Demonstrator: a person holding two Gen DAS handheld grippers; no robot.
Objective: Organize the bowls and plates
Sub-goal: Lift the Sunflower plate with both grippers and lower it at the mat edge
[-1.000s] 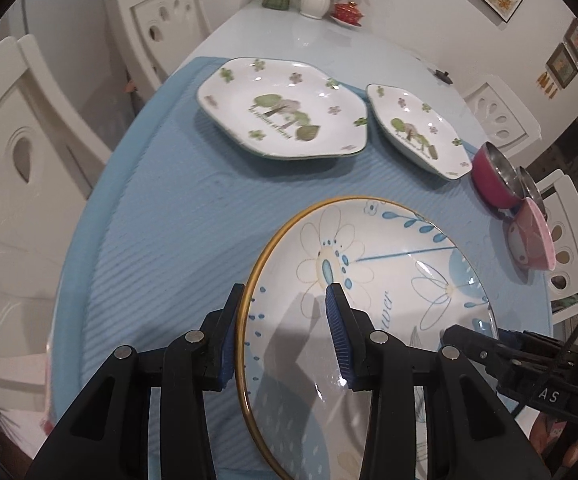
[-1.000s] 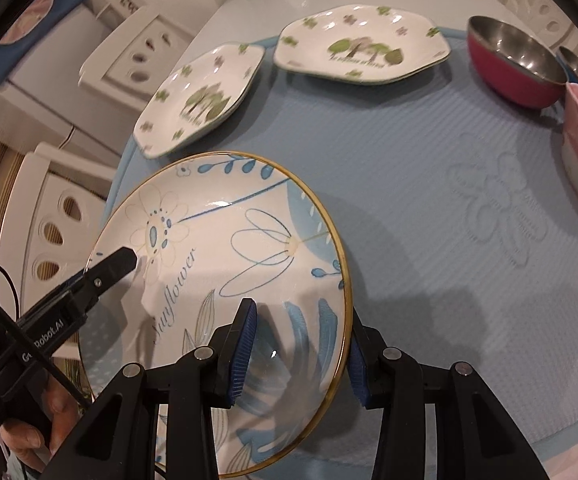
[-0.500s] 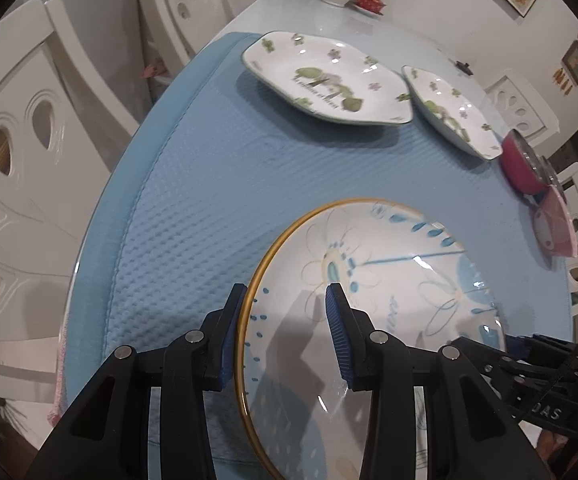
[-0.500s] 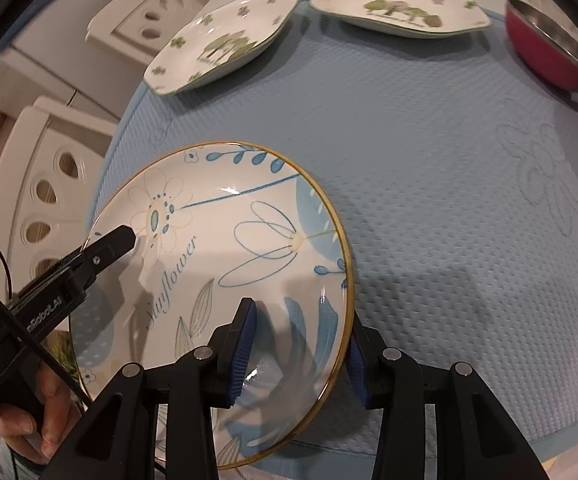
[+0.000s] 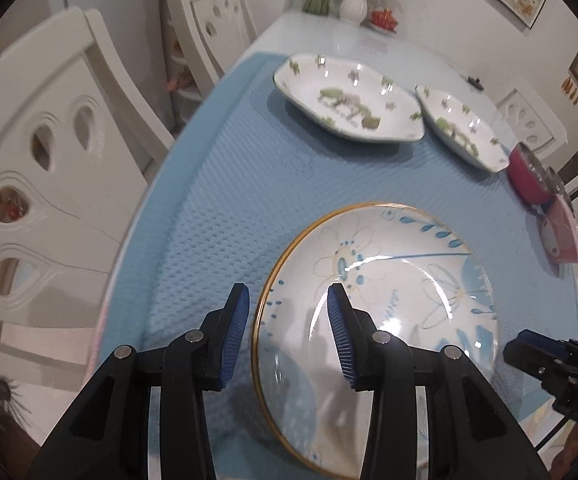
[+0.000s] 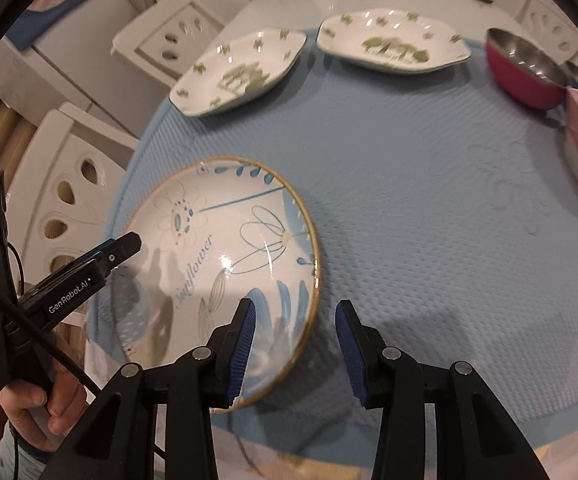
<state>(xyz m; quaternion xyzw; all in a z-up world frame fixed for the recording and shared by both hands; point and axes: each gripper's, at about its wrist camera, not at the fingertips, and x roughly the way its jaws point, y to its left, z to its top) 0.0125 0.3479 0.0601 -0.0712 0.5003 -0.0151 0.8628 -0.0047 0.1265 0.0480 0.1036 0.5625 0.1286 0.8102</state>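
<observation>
- Straddling the round flower plate [image 5: 389,280] rim, the left hand-held gripper [image 5: 287,334] is released, touching nothing.
- The right hand-held gripper [image 6: 295,346] likewise gapes astride the opposite rim.
- The plate lies flat on the blue-matted surface [image 6: 429,220], near its front edge.

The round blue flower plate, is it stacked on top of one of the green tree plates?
No, the round plate lies on the blue mat, apart from both green tree plates.
</observation>
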